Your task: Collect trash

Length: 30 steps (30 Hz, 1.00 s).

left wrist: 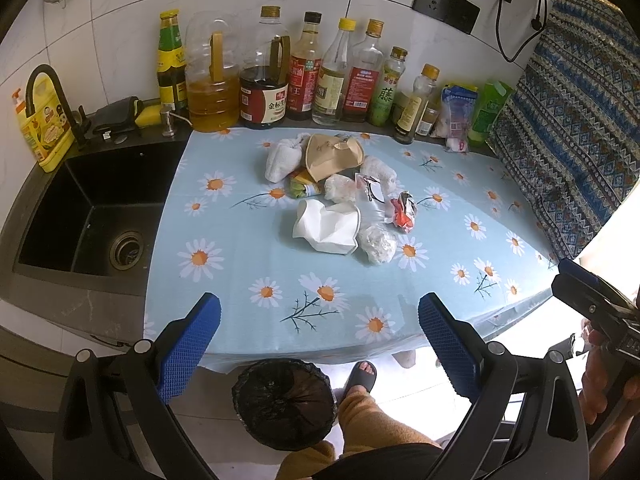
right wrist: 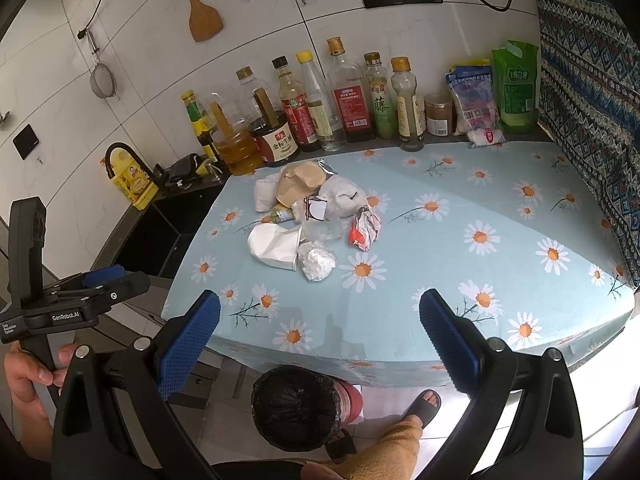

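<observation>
While both grippers hang back at the near edge of the counter, you have the whole heap of trash ahead of you, sitting in the centre of the left wrist view on the daisy-print cloth. Your left gripper stands with its blue pads wide apart and nothing between them; your right gripper is likewise spread and empty, low in its own frame.

Everything in the pile looks light and soft. The crushed white paper cup at the front is likely to fold further under pressure, so pinch it across its flattened wall, not by the rim. The crumpled white wad just right of it is probably tissue or film and should compress easily: close right around its middle. The red and silver wrapper looks slick and thin, so take it where it is bunched thickest. Clear plastic behind the cup may slip and is hard to read; I cannot tell its full outline. The tan paper bowl at the back is stiffer and leans on its neighbours, so grip an edge. A white bundle lies to its left.

The bin, lined with a black bag, stands on the floor below the counter edge, at the bottom centre of both views, beside your foot. Light scraps could flutter wide, so release low over it.
</observation>
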### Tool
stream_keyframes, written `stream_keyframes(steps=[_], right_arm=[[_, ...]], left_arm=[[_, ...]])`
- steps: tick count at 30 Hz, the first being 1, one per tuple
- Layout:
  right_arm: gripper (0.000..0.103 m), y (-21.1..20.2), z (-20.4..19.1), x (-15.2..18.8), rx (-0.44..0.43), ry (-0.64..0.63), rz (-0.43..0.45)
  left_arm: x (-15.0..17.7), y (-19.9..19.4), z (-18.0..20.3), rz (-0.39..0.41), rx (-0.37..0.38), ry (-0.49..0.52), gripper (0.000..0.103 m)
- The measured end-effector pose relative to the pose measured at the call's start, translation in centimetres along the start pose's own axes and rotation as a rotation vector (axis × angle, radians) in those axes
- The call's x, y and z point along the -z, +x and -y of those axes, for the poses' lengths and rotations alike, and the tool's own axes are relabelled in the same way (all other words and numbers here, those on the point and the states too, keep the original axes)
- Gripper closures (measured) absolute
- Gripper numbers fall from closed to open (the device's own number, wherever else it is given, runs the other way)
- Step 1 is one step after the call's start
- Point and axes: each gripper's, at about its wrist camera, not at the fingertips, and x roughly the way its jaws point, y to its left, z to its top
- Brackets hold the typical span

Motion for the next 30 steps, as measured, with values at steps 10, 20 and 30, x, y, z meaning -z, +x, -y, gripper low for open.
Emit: stream_keyframes(steps=[10,20,30], right_arm=[[0.004,-0.1,-0.2,0.1,-0.003,-0.003,0.003],[0.004,-0.4,-0.7,0.6,0.013,0.001,0.011],[0.004,-1.1,-1.9,1.4,0.026,0.023,0.01]], left_arm=[[-0.1,-0.2,0.1,0.003,0.002,0.001,0.007],[0.4,-1.1,0.0,0.007,0.021,0.018,0.007],[0.7,-1.6,-0.9,-0.001,0.048,0.028,0.007]])
